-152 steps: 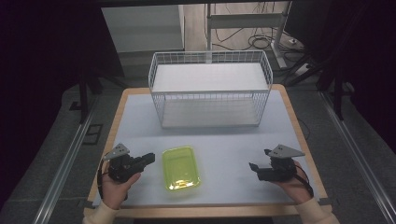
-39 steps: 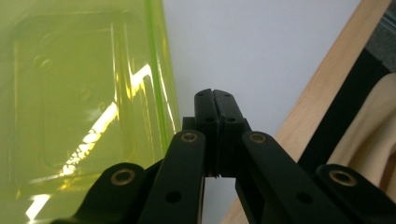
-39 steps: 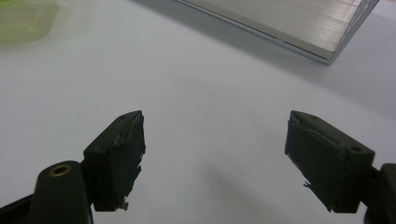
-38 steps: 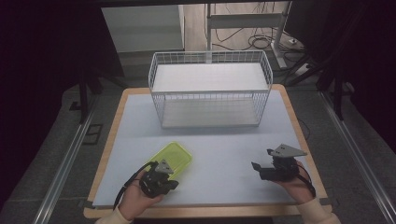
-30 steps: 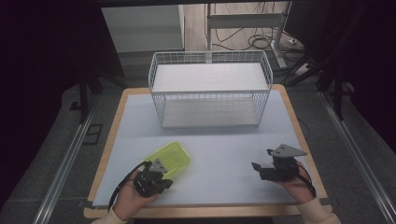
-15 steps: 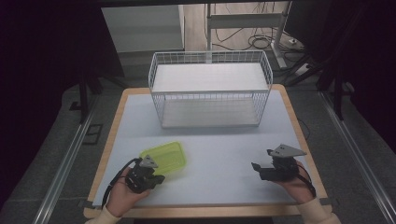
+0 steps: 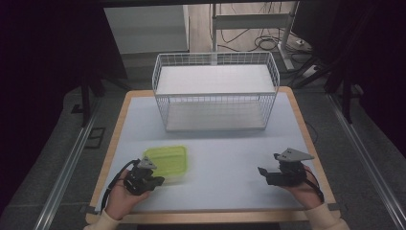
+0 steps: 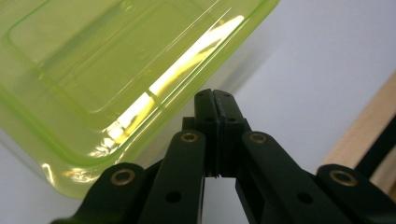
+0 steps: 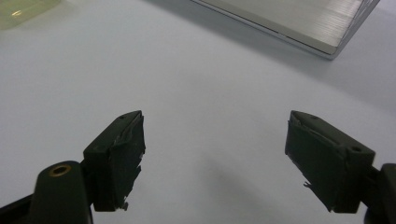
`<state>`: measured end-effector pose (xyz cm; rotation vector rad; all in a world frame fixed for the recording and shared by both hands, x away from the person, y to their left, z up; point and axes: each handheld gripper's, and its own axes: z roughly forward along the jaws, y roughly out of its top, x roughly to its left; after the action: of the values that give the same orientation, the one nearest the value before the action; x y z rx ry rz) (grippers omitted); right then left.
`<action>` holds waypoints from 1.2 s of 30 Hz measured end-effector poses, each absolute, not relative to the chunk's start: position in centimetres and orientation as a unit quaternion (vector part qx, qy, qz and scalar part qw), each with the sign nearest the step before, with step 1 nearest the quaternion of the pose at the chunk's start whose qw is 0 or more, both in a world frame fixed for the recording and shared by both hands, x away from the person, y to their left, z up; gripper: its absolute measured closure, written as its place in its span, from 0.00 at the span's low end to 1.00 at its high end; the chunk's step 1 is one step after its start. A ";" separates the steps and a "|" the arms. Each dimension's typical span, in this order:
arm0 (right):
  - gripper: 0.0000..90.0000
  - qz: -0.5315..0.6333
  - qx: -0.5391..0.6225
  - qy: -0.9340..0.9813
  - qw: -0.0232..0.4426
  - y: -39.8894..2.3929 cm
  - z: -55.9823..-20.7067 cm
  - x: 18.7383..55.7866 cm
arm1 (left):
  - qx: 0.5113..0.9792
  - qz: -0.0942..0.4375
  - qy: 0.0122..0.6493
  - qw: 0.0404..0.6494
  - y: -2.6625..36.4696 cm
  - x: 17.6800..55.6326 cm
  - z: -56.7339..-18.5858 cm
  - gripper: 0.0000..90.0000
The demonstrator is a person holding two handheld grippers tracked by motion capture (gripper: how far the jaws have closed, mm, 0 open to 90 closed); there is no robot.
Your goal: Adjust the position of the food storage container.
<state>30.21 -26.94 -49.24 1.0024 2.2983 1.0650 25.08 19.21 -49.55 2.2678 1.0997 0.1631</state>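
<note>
A translucent yellow-green plastic container (image 7: 166,159) lies on the pale table (image 7: 230,153) at front left, slightly blurred. My left gripper (image 7: 160,180) sits at its near edge. In the left gripper view the jaws are pressed together (image 8: 215,93) right at the container's (image 8: 93,79) rim, which looks pinched between the tips; the container appears tilted. My right gripper (image 7: 262,171) rests at front right, open, with nothing but bare table between its pads (image 9: 215,140). A corner of the container (image 9: 23,9) shows far off in the right gripper view.
A white wire basket (image 7: 215,96) with a solid white floor stands at the back middle of the table. The wooden table rim (image 7: 306,143) runs along the sides and front. Bare table lies between the two hands.
The left gripper and the green container have shifted left together over the last second. Five seconds ago the left gripper stood apart from it, at its left. The right hand has kept still.
</note>
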 end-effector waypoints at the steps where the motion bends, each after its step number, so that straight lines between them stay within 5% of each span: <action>1: 0.22 0.382 0.360 0.825 0.207 -26.9 -49.2 30.2 | 0.854 0.065 0.413 0.310 19.4 25.0 -49.2 1.00; 10: 0.22 0.382 0.361 0.825 0.207 -27.0 -49.2 30.2 | 0.802 0.108 0.466 0.358 23.7 25.2 -46.7 1.00; 17: 0.22 0.381 0.361 0.825 0.208 -26.9 -49.2 30.3 | 0.766 0.105 0.532 0.346 27.7 27.5 -49.0 1.00; 36: 0.22 0.379 0.361 0.827 0.208 -26.9 -49.3 30.3 | 0.767 0.040 0.539 0.346 26.4 29.8 -52.7 1.00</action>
<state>30.28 -26.88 -49.30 1.0033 2.3003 1.0542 29.83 26.40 -52.67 1.9900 1.3997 0.1047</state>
